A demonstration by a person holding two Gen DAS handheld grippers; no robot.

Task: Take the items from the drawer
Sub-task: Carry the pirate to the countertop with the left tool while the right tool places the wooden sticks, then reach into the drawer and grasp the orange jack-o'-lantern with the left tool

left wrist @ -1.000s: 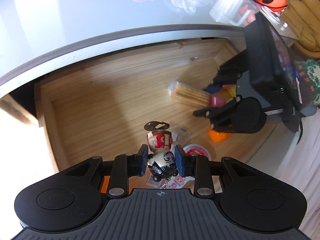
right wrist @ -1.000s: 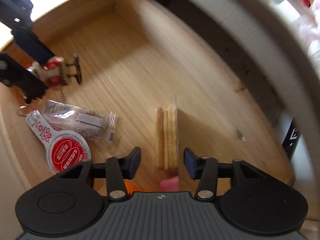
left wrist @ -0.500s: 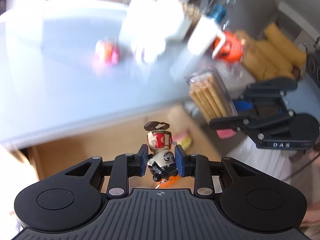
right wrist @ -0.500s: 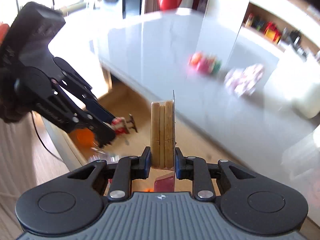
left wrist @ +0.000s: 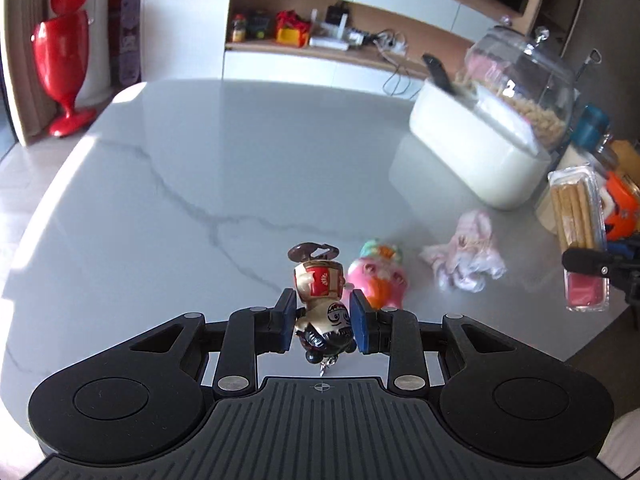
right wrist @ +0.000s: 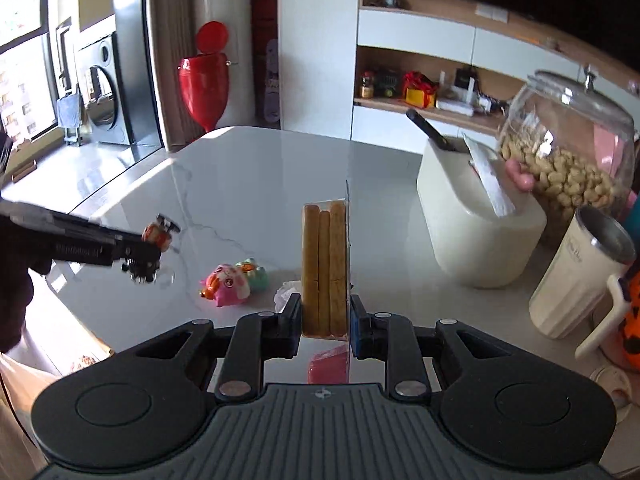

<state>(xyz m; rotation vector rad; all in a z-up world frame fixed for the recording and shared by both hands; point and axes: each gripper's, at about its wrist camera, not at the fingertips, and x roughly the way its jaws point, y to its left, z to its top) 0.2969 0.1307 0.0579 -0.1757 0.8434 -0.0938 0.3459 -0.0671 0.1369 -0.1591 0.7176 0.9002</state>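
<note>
Carrying two drawer items over the marble table [left wrist: 168,184], both grippers are loaded. The left gripper [left wrist: 322,322] pinches a small figurine [left wrist: 322,300] by its lower body, most of it sticking out ahead of the pads, so a quick tilt could let it pivot or slip out. The right gripper [right wrist: 325,320] has just closed its jaws on a clear pack of biscuit sticks [right wrist: 325,268]; it grips the pack low, leaving a tall length standing above the pads. That smooth wrapper might slide, or a harder squeeze could snap the sticks. Just ahead of both grippers lie a pink toy [right wrist: 226,282] and a crumpled wrapper [left wrist: 464,256], which a careless set-down might knock. Further right stand a white container [right wrist: 476,220], a glass jar [right wrist: 568,152] and a cup [right wrist: 580,276]; a wide swing of the tall pack could clip them.
</note>
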